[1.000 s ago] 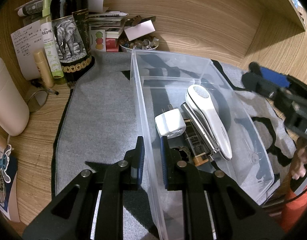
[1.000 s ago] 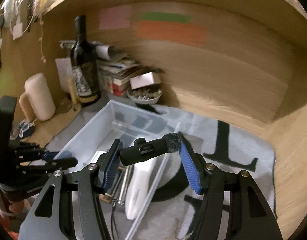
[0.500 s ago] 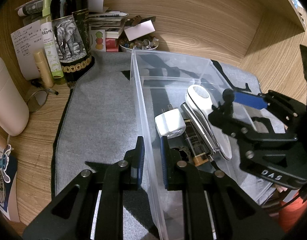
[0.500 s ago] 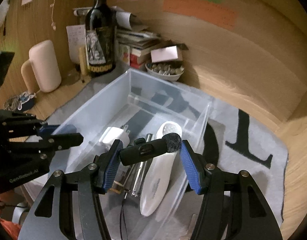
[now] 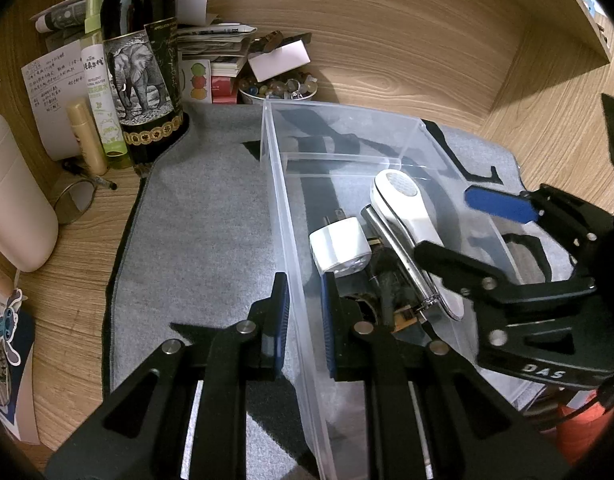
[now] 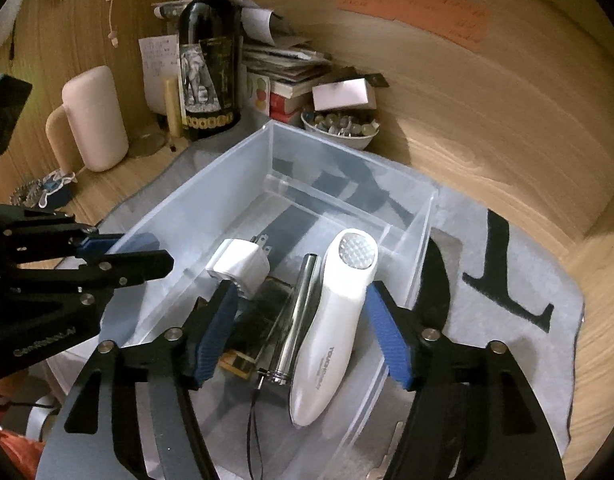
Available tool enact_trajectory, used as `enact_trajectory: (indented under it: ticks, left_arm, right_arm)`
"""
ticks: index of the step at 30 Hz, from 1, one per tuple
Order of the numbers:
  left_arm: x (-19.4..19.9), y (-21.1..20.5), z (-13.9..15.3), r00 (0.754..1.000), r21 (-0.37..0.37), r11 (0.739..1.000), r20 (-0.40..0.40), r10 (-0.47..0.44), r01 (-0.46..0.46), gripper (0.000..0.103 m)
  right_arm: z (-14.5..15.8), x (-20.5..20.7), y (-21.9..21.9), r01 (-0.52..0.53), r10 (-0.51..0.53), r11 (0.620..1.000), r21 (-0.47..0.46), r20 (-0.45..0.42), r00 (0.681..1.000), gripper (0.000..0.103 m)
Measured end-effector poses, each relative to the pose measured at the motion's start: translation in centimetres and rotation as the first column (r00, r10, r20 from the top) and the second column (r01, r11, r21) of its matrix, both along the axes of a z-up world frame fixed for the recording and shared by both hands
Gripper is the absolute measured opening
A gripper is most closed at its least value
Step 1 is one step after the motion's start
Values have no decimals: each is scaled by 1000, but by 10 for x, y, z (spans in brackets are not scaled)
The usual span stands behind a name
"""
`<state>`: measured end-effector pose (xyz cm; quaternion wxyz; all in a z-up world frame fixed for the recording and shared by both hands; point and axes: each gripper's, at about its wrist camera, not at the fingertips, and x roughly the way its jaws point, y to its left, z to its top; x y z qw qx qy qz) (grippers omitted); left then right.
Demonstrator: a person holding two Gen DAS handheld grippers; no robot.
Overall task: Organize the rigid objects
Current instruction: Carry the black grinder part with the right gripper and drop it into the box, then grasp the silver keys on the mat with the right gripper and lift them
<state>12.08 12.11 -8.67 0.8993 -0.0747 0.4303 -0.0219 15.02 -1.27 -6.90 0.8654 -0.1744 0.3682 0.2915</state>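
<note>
My left gripper (image 5: 303, 312) clenches the clear plastic bin's (image 5: 275, 200) wall. My right gripper (image 6: 303, 328), jaws just widened, empty, hangs over the glossy white handheld device (image 6: 331, 320), chrome tube (image 6: 295, 320), white charger (image 6: 241, 266); beneath, seemingly something dark.

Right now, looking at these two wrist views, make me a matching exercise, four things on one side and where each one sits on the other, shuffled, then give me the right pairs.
Things:
1. white wall charger
2. wine bottle
3. bowl of beads
4. left gripper

Places:
A. shut on the near wall of the clear bin
B. on the desk just beyond the bin's far end
C. lying in the bin beside a silver tube
D. standing at the far left corner of the grey mat

Pairs: 1-C, 2-D, 3-B, 4-A
</note>
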Motion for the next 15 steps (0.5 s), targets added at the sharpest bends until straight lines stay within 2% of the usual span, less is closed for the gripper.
enact_trajectory:
  ticks: [7, 15]
  left_arm:
    - [0, 0, 0, 1000, 0, 1000, 0, 0, 0, 14]
    - [0, 0, 0, 1000, -1, 1000, 0, 1, -1, 14]
  right_arm:
    - [19, -4, -13, 33, -35, 998, 47, 46, 998, 71]
    - [47, -4, -47, 115, -126, 988, 103, 106, 986, 71]
